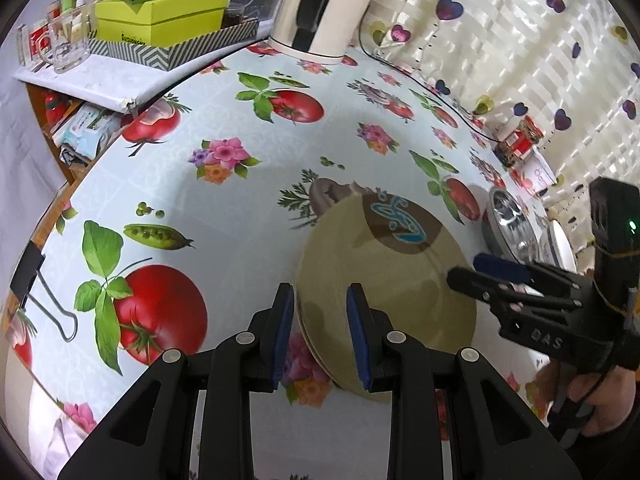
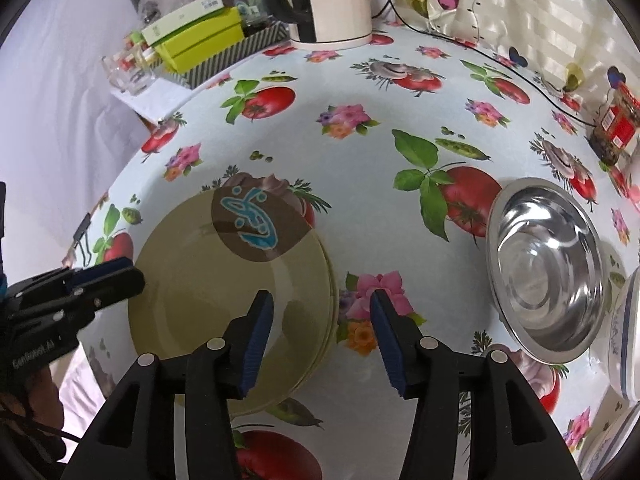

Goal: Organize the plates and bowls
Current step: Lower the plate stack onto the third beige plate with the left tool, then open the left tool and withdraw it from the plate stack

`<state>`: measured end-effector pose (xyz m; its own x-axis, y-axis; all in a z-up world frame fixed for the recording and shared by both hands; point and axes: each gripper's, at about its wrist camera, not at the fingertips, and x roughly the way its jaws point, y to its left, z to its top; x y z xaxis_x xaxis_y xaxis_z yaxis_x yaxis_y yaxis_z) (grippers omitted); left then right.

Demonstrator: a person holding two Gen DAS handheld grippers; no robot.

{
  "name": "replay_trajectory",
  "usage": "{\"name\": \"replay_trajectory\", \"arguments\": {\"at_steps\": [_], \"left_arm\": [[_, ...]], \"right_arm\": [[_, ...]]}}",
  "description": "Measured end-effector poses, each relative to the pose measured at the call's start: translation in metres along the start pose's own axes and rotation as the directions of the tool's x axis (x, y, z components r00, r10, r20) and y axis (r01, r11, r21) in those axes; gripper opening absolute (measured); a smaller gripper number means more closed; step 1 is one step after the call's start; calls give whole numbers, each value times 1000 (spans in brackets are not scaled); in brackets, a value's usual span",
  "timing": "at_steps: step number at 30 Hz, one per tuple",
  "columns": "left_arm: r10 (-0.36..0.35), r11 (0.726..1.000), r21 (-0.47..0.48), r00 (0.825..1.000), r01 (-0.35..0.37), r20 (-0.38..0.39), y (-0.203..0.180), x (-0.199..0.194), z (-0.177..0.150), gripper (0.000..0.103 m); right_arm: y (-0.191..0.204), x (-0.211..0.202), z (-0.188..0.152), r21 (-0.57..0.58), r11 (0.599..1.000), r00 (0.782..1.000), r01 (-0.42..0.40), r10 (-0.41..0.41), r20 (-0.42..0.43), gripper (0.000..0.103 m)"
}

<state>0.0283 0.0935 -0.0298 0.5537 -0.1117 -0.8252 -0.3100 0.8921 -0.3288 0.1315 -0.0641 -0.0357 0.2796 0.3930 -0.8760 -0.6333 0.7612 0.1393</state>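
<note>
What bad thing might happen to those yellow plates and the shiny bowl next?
1. The left tool straddles the rim of the stacked olive-yellow plates with a brown patch, and its pads look barely in contact. Lifting now might let a plate slip.
2. The right tool stands open at the stack's other edge, so the plates have no support on that side.
3. The shiny steel bowl sits close by; a sideways swing might knock it.

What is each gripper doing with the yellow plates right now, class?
Left gripper: open, its jaws astride the edge of the yellow plates, pads not pressing.
Right gripper: open, astride the plates' other edge, holding nothing.
</note>
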Motion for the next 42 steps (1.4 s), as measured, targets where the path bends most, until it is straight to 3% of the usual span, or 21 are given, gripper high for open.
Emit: {"name": "replay_trajectory", "arguments": {"at_steps": [6, 9, 10, 24, 42], "left_arm": [[-5, 1000, 15, 1000, 5, -2, -5, 1, -4, 28], [-4, 1000, 21, 1000, 4, -4, -7, 0, -6, 28], [-3, 1000, 21, 1000, 3, -6, -7, 1, -7, 28], [-8, 1000, 21, 1000, 7, 6, -6, -4, -10, 28], [-74, 991, 111, 997, 69, 38, -48, -27, -2, 28]], "right_arm": [[2, 0, -5, 13, 1000, 1000, -23, 23, 5, 49], [4, 2, -8, 10, 999, 1000, -31, 31, -1, 28], [5, 1, -9, 10, 999, 1000, -30, 30, 5, 27], [6, -4, -11, 12, 1000, 1000, -13, 13, 15, 26], [-28, -75, -41, 130, 990, 991, 54, -69, 113, 27]]}}
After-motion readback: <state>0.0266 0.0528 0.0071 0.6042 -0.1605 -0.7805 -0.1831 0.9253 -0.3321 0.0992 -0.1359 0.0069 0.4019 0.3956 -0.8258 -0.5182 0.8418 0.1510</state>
